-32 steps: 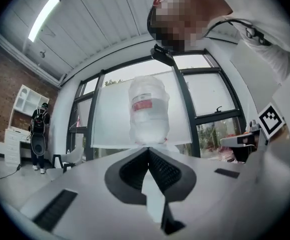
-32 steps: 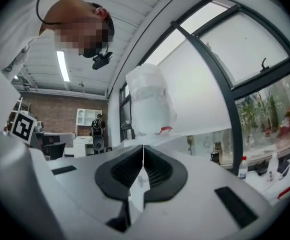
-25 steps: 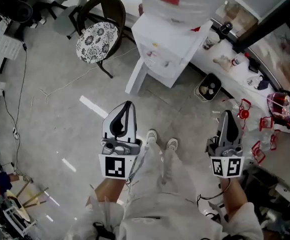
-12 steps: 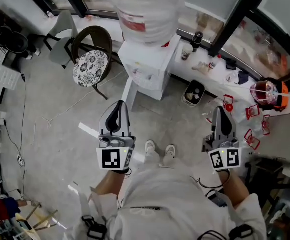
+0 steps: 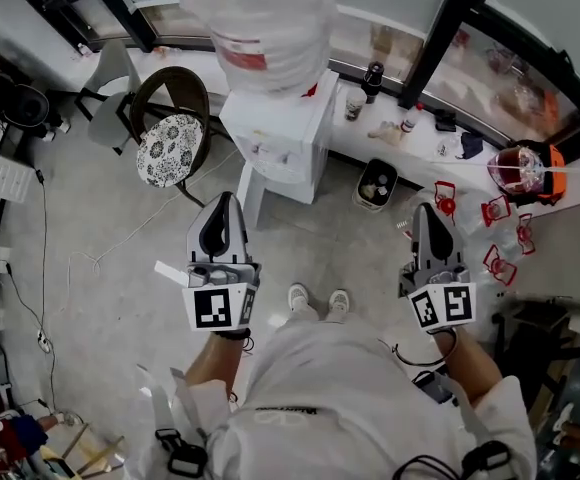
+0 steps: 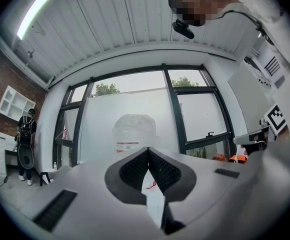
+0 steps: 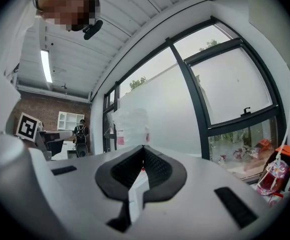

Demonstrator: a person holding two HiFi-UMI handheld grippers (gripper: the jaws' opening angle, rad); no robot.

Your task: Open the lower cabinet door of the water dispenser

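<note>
The white water dispenser (image 5: 275, 128) under its clear plastic bottle (image 5: 260, 18) stands at upper centre of the frame. Its lower cabinet door cannot be made out from this steep angle. That door is probably a light, stiff panel, best caught at its free edge. The left claw (image 5: 221, 203) and right claw (image 5: 420, 210) are both pressed together, empty. Open grey floor (image 5: 120, 268) lies ahead. A dark chair with patterned cushion (image 5: 170, 138) crowds the left, a small black bin (image 5: 375, 183) the right.

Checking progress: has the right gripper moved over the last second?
Yes. Against the shoes, the right gripper has shifted up the picture, toward the water dispenser.
</note>
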